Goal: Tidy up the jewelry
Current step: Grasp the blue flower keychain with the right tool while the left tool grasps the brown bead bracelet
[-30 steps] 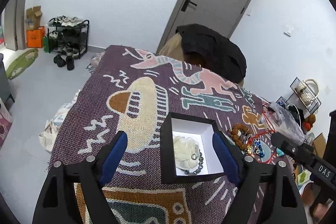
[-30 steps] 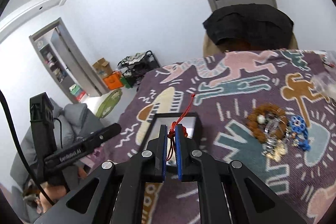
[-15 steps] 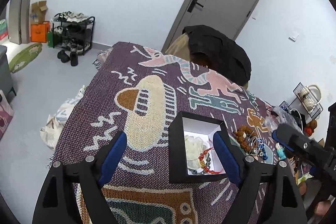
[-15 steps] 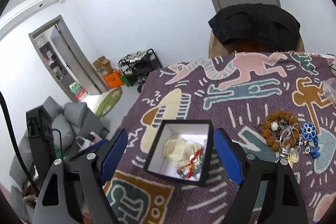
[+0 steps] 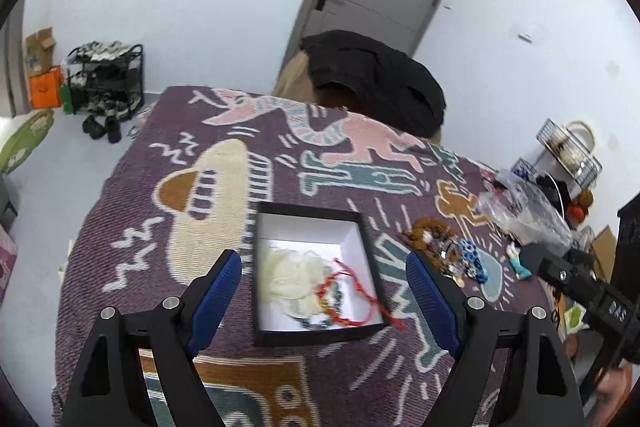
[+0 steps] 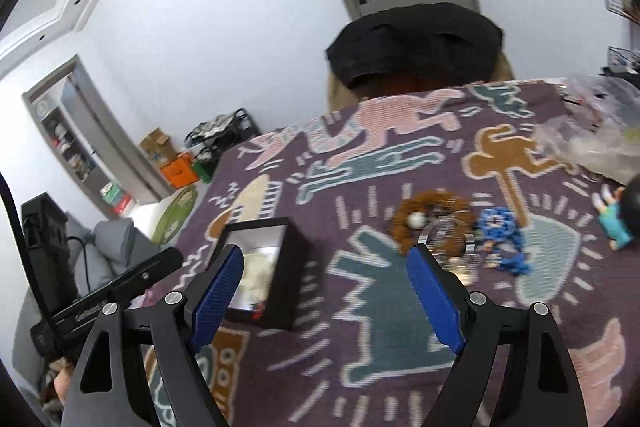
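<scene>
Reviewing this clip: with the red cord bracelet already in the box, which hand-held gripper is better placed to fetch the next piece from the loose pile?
Right. The right hand-held gripper is open and faces the jewelry pile, just beyond its fingertips. The left hand-held gripper, also open, frames the black box, with the pile off to its right.

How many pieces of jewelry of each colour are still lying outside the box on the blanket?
Brown: 1, the brown bead bracelet
Blue: 1, the blue flower piece
Clear or silvery: 1, the clear bangle
Total: 3, all in one heap; smaller bits tangled there cannot be counted.
</scene>
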`<action>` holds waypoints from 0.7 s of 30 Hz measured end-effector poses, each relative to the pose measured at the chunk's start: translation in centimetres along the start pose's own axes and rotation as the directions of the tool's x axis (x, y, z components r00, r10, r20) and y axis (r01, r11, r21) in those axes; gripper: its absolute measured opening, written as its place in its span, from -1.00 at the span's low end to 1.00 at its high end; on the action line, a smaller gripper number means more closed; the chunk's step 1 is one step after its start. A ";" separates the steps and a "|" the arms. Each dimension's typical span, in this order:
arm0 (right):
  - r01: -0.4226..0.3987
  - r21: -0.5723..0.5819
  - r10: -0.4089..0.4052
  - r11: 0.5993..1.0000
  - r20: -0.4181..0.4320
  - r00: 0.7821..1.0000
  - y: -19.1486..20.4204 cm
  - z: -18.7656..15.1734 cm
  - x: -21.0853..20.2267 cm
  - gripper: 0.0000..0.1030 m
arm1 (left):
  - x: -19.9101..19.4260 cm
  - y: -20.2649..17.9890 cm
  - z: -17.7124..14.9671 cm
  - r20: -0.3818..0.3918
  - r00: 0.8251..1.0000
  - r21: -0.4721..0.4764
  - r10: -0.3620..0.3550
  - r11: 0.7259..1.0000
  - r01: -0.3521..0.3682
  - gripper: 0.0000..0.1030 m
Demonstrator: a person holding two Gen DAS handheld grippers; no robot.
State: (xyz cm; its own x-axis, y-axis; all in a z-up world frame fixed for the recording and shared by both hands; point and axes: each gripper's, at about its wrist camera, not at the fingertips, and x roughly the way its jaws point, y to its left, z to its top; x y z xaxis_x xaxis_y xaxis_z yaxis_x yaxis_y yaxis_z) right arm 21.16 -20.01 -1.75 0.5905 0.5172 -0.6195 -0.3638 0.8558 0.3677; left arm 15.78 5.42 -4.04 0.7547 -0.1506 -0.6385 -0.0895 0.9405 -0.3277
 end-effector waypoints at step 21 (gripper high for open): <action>0.140 0.096 -0.141 0.985 -0.002 0.990 -9.4 -0.4 -1.5 0.42 | 3.0 -8.3 0.0 -0.070 0.994 0.160 -0.086 0.982 0.096 0.65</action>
State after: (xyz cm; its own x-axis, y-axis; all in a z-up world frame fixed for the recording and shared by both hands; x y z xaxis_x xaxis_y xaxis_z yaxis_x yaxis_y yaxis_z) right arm 23.41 -28.82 -4.59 0.6346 0.3916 -0.6663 -0.2068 0.9167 0.3418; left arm 18.80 -2.79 -3.20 0.7125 -0.2514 -0.6551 0.0883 0.9583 -0.2717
